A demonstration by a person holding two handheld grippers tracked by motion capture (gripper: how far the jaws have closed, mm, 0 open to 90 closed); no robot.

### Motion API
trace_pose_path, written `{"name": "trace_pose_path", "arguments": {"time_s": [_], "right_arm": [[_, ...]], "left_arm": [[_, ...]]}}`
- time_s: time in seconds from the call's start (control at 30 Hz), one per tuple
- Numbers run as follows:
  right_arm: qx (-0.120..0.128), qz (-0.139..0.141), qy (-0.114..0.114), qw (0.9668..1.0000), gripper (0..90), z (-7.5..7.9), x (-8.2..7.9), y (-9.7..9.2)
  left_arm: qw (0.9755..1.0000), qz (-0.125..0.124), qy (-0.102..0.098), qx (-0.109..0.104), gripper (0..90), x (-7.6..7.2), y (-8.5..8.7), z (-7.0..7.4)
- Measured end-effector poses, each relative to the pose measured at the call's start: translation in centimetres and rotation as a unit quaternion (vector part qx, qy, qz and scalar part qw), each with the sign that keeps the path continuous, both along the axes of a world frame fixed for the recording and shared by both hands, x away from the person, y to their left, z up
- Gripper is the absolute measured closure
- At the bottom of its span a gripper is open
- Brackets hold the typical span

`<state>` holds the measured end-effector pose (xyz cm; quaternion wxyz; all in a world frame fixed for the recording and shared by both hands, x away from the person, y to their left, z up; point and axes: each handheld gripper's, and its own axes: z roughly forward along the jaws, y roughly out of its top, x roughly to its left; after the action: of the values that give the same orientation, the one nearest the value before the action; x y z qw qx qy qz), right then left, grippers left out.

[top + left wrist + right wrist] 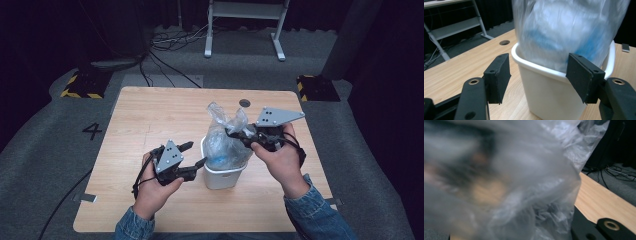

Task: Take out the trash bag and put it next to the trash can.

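On the wooden table (150, 120) — crinkled clear bag (225, 137), blue inside.

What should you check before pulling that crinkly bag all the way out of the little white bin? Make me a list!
1. Right gripper shut on the gathered top of the clear plastic bag: ok, it pinches the bunched plastic.
2. Left gripper ready to steady the small white plastic bin: not ok, its jaws stand open on either side of the bin without pressing it.
3. Bag free of the bin: not ok, its lower part sits inside, bulging above the rim.
4. Bag closed at the top: cannot tell, the neck is bunched but no knot shows.
5. Bin standing upright on the light wooden table: ok.
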<state>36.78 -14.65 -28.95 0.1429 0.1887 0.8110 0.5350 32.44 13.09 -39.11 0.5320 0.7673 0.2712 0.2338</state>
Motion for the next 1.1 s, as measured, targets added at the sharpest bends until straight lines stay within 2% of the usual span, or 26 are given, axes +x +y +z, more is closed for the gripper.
{"name": "trace_pose_path", "arguments": {"time_s": [0.03,0.13,0.17,0.2,0.33,0.37,0.5,0.6,0.63,0.73,0.8,0.87,0.97,1.0,1.03,1.1], "right_arm": [[0.0,0.0,0.0,1.0,89.2,0.0,0.0,0.0],[0.005,-0.002,-0.016,0.9999,89.2,1.6,-0.2,-0.5],[0.005,-0.002,-0.016,0.9999,89.2,1.6,-0.2,-0.5],[0.007,-0.005,-0.024,0.9997,89.2,2.3,-0.4,-1.0],[0.008,-0.014,-0.031,0.9994,89.2,3.1,-0.3,-1.9],[0.008,-0.023,-0.036,0.9991,89.2,3.6,-0.2,-2.6],[0.007,-0.036,-0.042,0.9984,89.1,4.2,-0.1,-3.7],[0.007,-0.055,-0.05,0.9973,89.1,4.7,0.0,-5.4],[0.007,-0.055,-0.05,0.9973,89.1,4.7,0.0,-5.4],[-0.005,-0.074,-0.048,0.9961,89.0,4.4,0.4,-7.0],[-0.011,-0.085,-0.042,0.9955,89.0,3.9,0.8,-7.7],[-0.015,-0.09,-0.039,0.995,89.0,3.6,1.0,-8.0],[-0.025,-0.105,-0.023,0.9939,88.8,2.0,1.8,-9.3],[-0.028,-0.109,-0.019,0.9935,88.8,1.6,2.0,-9.5],[-0.028,-0.109,-0.019,0.9935,88.8,1.6,2.0,-9.5],[-0.035,-0.116,-0.008,0.9926,88.6,0.4,2.5,-10.2]], "left_arm": [[1.0,0.003,-0.001,0.0,35.3,0.0,0.1,0.1],[1.0,0.007,-0.002,-0.006,33.1,-0.3,0.5,0.4],[0.9999,0.011,-0.006,0.001,33.1,-0.5,0.6,0.5],[0.9999,0.012,-0.009,0.008,32.5,-0.6,0.8,0.6],[0.9998,0.015,-0.005,0.008,31.8,-0.9,1.6,0.7],[0.9998,0.018,-0.002,0.009,31.2,-0.9,2.0,0.7],[0.9993,0.035,0.01,0.009,30.2,-1.0,3.4,0.6],[0.9976,0.063,0.018,0.025,29.3,-0.8,4.7,0.3],[0.9976,0.063,0.018,0.025,29.1,-0.8,4.7,0.3],[0.9955,0.082,0.02,0.043,27.9,-0.6,5.5,-0.2],[0.9934,0.092,0.023,0.064,26.7,-0.5,5.9,-0.6],[0.992,0.101,0.027,0.071,26.6,-0.4,6.4,-1.2],[0.9899,0.104,0.048,0.083,26.4,0.0,7.3,-2.1],[0.9892,0.107,0.048,0.087,26.1,0.0,7.5,-2.3],[0.9892,0.107,0.048,0.087,25.9,0.0,7.5,-2.3],[0.9892,0.107,0.054,0.085,25.9,0.0,8.0,-2.7]]}}
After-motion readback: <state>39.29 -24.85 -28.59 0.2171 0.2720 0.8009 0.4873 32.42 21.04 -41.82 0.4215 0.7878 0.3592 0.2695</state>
